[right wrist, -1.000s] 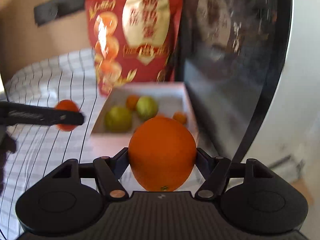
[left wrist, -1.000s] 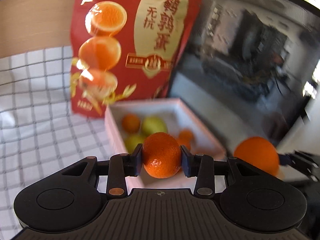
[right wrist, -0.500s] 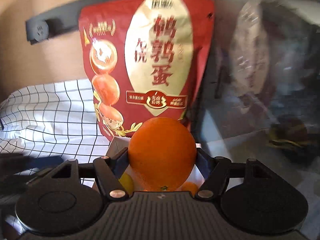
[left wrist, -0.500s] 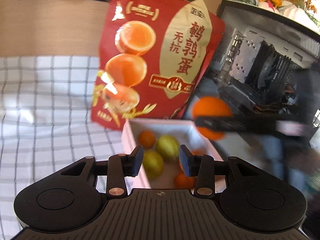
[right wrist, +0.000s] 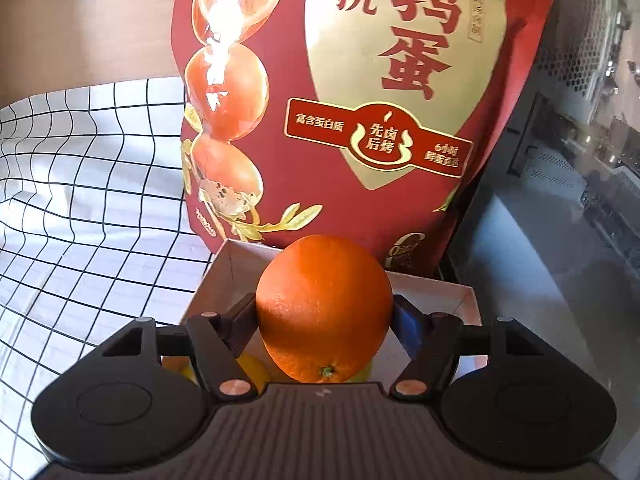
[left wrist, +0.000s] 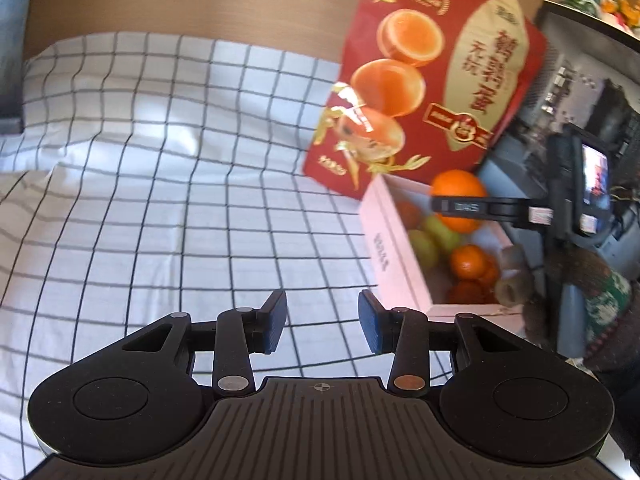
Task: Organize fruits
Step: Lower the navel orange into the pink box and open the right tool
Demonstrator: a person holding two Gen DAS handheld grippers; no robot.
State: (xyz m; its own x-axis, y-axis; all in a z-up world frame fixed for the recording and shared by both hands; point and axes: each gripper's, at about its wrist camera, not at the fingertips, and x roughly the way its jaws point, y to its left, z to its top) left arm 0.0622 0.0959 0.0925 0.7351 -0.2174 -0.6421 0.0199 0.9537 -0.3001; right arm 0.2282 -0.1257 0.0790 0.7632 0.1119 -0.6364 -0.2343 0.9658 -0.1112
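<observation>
My right gripper (right wrist: 324,316) is shut on a large orange (right wrist: 324,308) and holds it over the pink box (right wrist: 228,264). In the left wrist view the same orange (left wrist: 458,194) hangs above the box (left wrist: 384,240), which holds several small oranges (left wrist: 467,261) and green fruits (left wrist: 423,248). My left gripper (left wrist: 322,326) is open and empty, over the checked cloth to the left of the box.
A red snack bag (left wrist: 424,92) (right wrist: 360,100) stands upright behind the box. A computer case (left wrist: 580,100) with a glass side (right wrist: 560,200) stands to the right. A white checked cloth (left wrist: 160,180) covers the table on the left.
My left gripper let its small orange go into the box, then swung left over the cloth. My right gripper carried the large orange forward over the box.
</observation>
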